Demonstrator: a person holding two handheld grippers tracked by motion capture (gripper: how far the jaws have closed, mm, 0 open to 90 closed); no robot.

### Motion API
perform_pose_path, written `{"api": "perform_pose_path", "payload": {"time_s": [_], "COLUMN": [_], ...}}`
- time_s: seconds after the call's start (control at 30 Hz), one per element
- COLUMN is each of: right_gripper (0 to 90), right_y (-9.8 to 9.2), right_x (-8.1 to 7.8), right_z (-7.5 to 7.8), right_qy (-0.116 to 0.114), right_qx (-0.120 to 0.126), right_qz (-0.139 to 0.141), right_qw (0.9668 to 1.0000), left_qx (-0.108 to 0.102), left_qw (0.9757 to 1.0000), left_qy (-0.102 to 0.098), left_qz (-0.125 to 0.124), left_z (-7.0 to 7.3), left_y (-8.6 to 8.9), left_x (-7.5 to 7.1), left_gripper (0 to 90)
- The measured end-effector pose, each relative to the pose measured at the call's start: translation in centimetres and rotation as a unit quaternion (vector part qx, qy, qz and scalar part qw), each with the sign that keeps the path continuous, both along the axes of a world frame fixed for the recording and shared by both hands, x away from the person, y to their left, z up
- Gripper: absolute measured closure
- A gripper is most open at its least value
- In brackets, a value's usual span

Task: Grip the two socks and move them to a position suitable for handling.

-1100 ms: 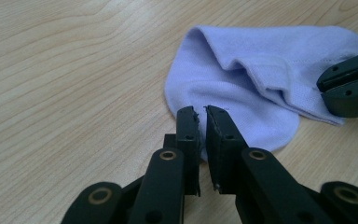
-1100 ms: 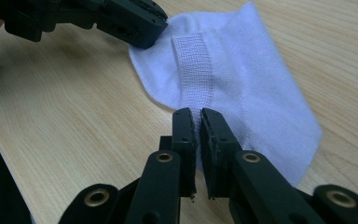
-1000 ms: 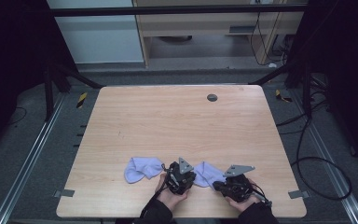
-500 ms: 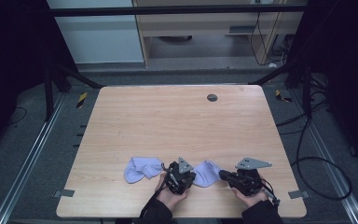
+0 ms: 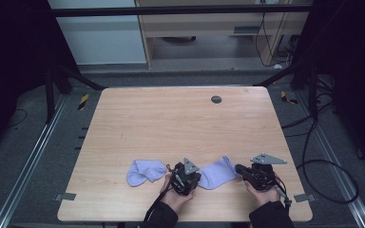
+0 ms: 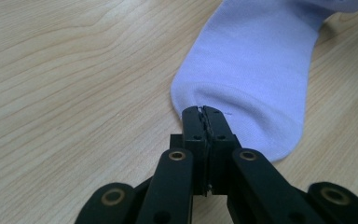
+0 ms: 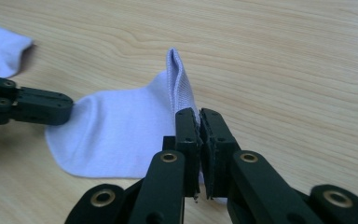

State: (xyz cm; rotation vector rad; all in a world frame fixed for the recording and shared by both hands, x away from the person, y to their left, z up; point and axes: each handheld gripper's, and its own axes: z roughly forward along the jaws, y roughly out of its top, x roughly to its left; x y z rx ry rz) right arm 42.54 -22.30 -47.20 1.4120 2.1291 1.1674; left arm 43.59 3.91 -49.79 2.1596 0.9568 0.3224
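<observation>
Two pale lavender socks lie near the table's front edge. In the high view my left gripper (image 5: 197, 179) is shut on the toe end of the right sock (image 5: 217, 172). Its own view has the jaws (image 6: 204, 113) pinching the rounded toe edge of this sock (image 6: 254, 70). My right gripper (image 5: 239, 169) is shut on the same sock's cuff end. In the right gripper view the jaws (image 7: 199, 117) pinch the ribbed cuff, which stands up in a fold above the sock's flat body (image 7: 121, 135). The left gripper (image 7: 32, 106) holds the far end there.
The second sock (image 5: 145, 172) lies crumpled to the left of my left hand, and its edge (image 7: 0, 46) shows in the right gripper view. A small dark round disc (image 5: 216, 99) sits near the wooden table's (image 5: 171, 123) far edge. Floor rails and cables surround the table.
My right gripper has moved to the right and slightly up with the cuff in it, drawing the sock out between the two grippers. The left gripper has stayed in place.
</observation>
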Motion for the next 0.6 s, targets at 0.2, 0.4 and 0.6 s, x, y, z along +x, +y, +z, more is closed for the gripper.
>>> {"api": "perform_pose_path", "payload": {"time_s": [0.2, 0.4, 0.6], "right_gripper": [86.5, 81.1, 70.4], "right_y": [-0.3, -0.4, -1.3], "right_x": [0.1, 0.2, 0.1], "right_z": [-0.2, -0.3, -0.1], "right_qy": [-0.002, -0.004, -0.036], "right_qx": [-0.031, -0.054, -0.058], "right_qz": [-0.020, -0.052, -0.069], "right_qw": [0.9993, 0.9972, 0.9953], "left_qx": [-0.003, -0.010, -0.025], "left_qw": [1.0000, 0.9999, 0.9994], "left_qy": [-0.003, -0.009, -0.023], "left_qz": [0.000, -0.004, -0.005], "left_z": [-0.1, 0.1, 1.3], "left_y": [-0.6, -0.5, 0.8], "left_x": [0.3, 0.3, 0.1], "left_gripper": [87.8, 80.6, 70.7]}}
